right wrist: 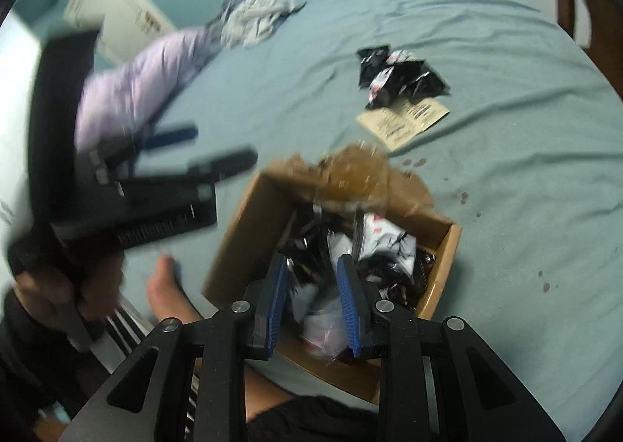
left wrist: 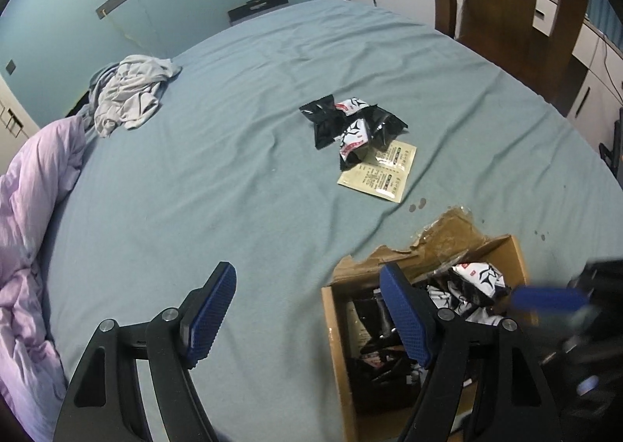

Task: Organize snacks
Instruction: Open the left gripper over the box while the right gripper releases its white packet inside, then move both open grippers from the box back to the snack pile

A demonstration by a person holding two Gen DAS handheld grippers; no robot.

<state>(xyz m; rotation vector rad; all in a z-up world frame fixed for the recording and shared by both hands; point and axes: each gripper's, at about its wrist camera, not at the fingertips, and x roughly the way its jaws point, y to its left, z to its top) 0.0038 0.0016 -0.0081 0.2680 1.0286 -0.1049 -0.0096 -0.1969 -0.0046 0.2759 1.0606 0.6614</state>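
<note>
Item one, cardboard box (right wrist: 241,231): near me on the bed (left wrist: 233,99), flaps torn back so I can drop packets straight in; it already holds a jumble of black and white snack packets (right wrist: 379,243), so the sorting is well under way

Item two, loose snack pile (left wrist: 352,126): farther out at the middle of the bed, well apart from the box, black and white packets heaped together and lying partly on two beige sachets (left wrist: 379,171); these I judge to be what is left to gather

Item three, my right gripper (right wrist: 313,305): over the near end of the box, jaws a little apart; a pale blurred packet (right wrist: 325,329) sits between them, but I cannot tell whether the pads press on it or have let it go

Item four, my left gripper (left wrist: 307,317): jaws wide with nothing between them, over the sheet just left of the box, its right finger across the box's near-left corner, pointed out toward the loose pile, which I take to be its next pick

Item five, not for sorting: grey clothing (left wrist: 128,95) far left, lilac quilt (left wrist: 31,208) along the left edge
</note>
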